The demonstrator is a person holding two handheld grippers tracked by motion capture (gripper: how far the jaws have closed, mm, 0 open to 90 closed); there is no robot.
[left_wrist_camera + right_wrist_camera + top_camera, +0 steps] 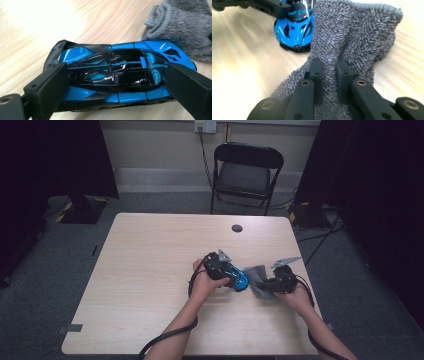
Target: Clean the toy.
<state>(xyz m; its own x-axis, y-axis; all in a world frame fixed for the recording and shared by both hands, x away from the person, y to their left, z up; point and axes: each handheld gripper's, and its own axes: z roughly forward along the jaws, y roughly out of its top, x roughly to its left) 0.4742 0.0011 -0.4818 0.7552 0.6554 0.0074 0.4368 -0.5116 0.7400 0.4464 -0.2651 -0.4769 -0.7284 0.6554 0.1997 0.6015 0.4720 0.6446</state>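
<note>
A blue and black toy car (pixel 117 75) lies on the wooden table, clamped end to end between the black jaws of my left gripper (pixel 117 82). In the high view that left gripper (pixel 231 276) holds the toy car (pixel 242 281) near the table's middle right. My right gripper (pixel 329 72) is shut on a bunched grey fuzzy cloth (pixel 354 37), whose free end stands up against the car's nose (pixel 292 32). Seen from above, the grey cloth (pixel 256 276) sits between the two grippers, with my right gripper (pixel 270 284) at its right side.
The light wooden table (pixel 150 285) has a small round dark grommet (pixel 237 228) near its far edge. A black folding chair (pixel 245 172) stands behind the table, with dark curtains at both sides and cables on the floor.
</note>
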